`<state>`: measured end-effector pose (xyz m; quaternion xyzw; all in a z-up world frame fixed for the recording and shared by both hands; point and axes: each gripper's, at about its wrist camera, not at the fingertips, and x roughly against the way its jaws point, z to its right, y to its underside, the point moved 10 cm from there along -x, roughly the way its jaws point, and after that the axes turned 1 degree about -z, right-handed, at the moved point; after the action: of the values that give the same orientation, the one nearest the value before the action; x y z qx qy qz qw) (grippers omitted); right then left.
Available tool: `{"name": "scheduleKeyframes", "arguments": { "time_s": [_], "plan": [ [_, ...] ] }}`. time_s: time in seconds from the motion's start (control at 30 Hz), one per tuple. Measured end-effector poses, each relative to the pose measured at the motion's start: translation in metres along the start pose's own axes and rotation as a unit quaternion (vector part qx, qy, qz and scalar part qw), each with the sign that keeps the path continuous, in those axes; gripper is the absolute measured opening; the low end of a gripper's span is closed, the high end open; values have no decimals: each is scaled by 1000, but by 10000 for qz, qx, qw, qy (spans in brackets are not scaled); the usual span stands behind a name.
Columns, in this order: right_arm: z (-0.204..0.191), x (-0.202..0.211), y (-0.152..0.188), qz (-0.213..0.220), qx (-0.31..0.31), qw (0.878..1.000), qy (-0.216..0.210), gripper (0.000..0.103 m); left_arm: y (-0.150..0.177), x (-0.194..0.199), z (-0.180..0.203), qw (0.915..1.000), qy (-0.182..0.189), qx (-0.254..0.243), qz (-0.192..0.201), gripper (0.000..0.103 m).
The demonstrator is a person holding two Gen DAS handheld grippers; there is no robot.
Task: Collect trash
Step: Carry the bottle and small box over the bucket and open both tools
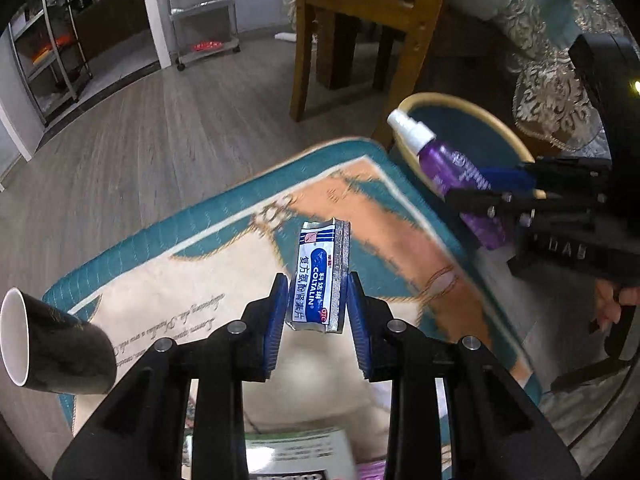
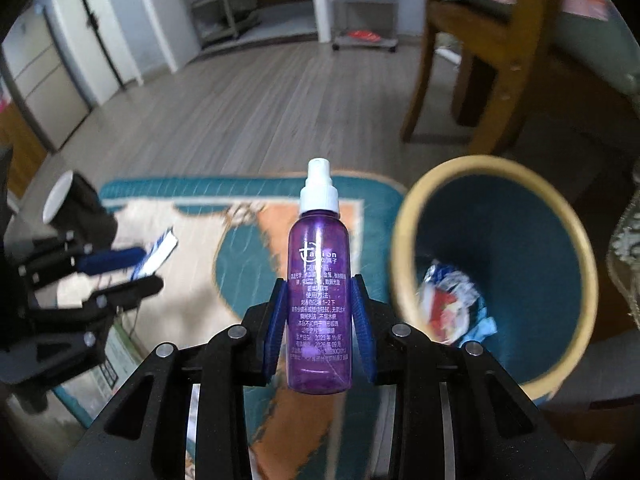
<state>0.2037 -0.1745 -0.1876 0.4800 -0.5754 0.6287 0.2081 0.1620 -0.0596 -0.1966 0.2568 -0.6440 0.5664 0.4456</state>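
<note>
My left gripper (image 1: 317, 286) is shut on a silver and blue medicine packet (image 1: 321, 276), held upright above the rug. In the right wrist view the same left gripper (image 2: 132, 270) shows at the left with the packet (image 2: 158, 254) between its pads. My right gripper (image 2: 319, 286) is shut on a purple spray bottle (image 2: 319, 280) with a white nozzle, upright between the blue pads. The bottle (image 1: 448, 164) and the right gripper (image 1: 516, 188) also appear at the right of the left wrist view. A teal bin (image 2: 404, 240) with a tan rim stands right of the bottle, crumpled wrappers inside.
A black paper cup (image 1: 60, 348) with a white inside lies on its side at the rug's left edge. The teal and orange rug (image 1: 200, 272) covers grey wood floor. A wooden chair (image 1: 360, 40) stands behind the bin. A green and white box (image 1: 296, 456) lies below the left gripper.
</note>
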Motion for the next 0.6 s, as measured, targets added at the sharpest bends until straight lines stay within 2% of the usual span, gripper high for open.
{"name": "scheduleKeyframes", "arguments": {
  "time_s": [0.13, 0.27, 0.43, 0.6],
  "plan": [
    [38, 21, -5, 236, -315, 9991, 183, 33, -14, 4, 23, 9999, 95, -59, 131, 29],
    [93, 37, 1, 369, -699, 9955, 529, 33, -29, 4, 57, 9991, 243, -252, 247, 29],
    [149, 44, 22, 321, -1188, 9896, 742, 33, -45, -10, 105, 9970, 445, -558, 299, 29],
    [181, 42, 40, 218, -1516, 9852, 775, 33, -58, -32, 143, 9950, 617, -734, 262, 29]
  ]
}}
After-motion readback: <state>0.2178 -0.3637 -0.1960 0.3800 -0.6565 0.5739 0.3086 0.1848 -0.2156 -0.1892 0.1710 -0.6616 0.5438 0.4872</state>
